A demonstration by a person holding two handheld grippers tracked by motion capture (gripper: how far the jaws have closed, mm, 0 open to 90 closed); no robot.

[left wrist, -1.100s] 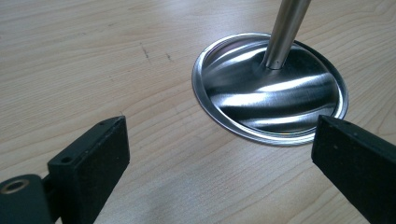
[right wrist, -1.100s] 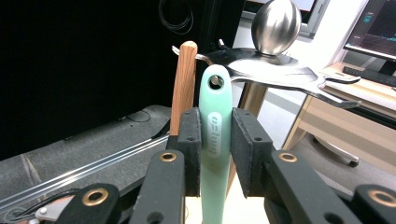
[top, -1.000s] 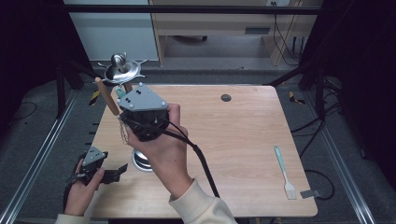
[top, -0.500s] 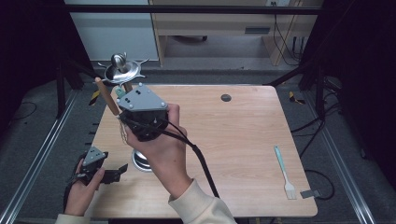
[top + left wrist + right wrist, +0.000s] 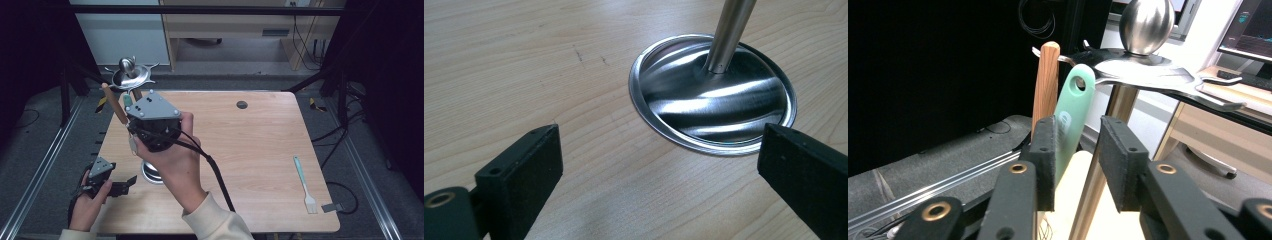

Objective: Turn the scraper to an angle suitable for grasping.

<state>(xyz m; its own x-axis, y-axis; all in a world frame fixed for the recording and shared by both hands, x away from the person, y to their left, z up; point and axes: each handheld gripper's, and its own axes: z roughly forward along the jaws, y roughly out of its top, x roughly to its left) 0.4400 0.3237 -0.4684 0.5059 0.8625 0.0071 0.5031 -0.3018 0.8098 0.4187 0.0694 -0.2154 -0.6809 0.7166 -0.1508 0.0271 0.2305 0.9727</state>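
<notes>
A steel utensil stand rises from its round base [image 5: 150, 172] [image 5: 714, 95] at the table's left, with a knobbed hook ring [image 5: 131, 75] [image 5: 1148, 65] on top. A wooden handle [image 5: 115, 104] [image 5: 1044, 85] hangs from the ring. My right gripper [image 5: 132, 104] [image 5: 1077, 145] is held up beside it, and its jaws have just been opening. A green handle with a hole [image 5: 127, 100] [image 5: 1073, 110] stands between them, against one pad and clear of the other. Whether the hole sits on a hook I cannot tell. My left gripper [image 5: 131, 184] [image 5: 659, 165] is open low by the base, holding nothing.
A teal-handled brush [image 5: 302, 182] lies near the wooden table's [image 5: 250, 150] right edge. A small dark round plug [image 5: 242, 105] sits at the far middle. Dark floor and metal rails surround the table, and a desk stands beyond the far edge.
</notes>
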